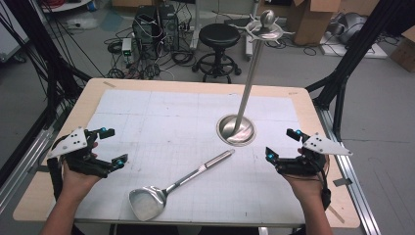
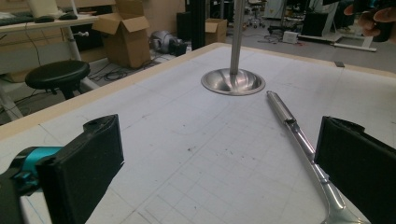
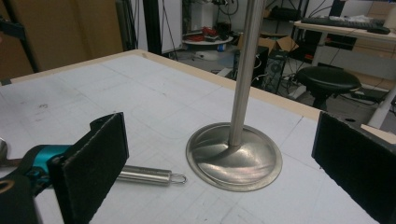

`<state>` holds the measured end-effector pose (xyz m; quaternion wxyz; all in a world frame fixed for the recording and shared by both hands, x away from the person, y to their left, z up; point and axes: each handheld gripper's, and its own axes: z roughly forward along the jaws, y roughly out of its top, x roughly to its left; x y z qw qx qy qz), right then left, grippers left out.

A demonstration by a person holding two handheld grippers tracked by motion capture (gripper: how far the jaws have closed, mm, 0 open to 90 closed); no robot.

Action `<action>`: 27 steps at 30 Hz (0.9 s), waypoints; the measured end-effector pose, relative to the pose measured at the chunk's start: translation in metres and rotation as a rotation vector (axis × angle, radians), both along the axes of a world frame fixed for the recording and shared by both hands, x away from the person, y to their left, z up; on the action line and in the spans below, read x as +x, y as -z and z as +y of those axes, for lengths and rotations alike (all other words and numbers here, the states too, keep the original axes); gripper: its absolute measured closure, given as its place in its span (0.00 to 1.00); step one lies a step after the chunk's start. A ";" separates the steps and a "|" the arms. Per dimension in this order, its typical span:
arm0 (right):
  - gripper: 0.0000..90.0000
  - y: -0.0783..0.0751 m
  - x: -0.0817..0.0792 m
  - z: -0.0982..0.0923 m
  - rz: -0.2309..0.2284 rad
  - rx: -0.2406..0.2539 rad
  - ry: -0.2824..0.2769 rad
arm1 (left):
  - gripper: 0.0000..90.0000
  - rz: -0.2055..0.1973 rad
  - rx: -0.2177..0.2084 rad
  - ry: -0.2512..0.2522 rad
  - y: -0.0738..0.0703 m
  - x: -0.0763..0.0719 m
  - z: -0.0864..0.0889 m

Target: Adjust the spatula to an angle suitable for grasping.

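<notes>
Both your grippers, left (image 1: 108,147) and right (image 1: 283,144), wide open, holding nothing. Spatula (image 1: 169,187) flat mid-table, handle end near stand base (image 1: 237,130). Slick round handle, shallow pinch could roll it; careless swing knocks stand pole (image 1: 251,73).

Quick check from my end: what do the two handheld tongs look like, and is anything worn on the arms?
Both are black frames. The left tongs and right tongs each carry a grey three-cornered plate on top with small dark holes, and teal-blue fittings at the jaw roots. The jaws are flat black rectangular pads. A black cable trails along each wrist. The forearms are bare; no sleeves show.
</notes>
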<state>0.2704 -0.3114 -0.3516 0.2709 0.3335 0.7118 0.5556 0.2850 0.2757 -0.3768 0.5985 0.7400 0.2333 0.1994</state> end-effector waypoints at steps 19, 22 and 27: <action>0.03 0.001 -0.003 -0.002 0.009 0.004 -0.002 | 0.02 0.003 -0.022 0.000 0.000 0.003 0.002; 0.03 0.001 -0.003 -0.002 0.010 0.002 -0.003 | 0.02 0.000 -0.024 0.004 0.000 0.003 0.000; 0.03 0.002 -0.003 -0.003 0.013 0.002 0.000 | 0.02 -0.003 -0.033 0.011 -0.004 0.003 -0.003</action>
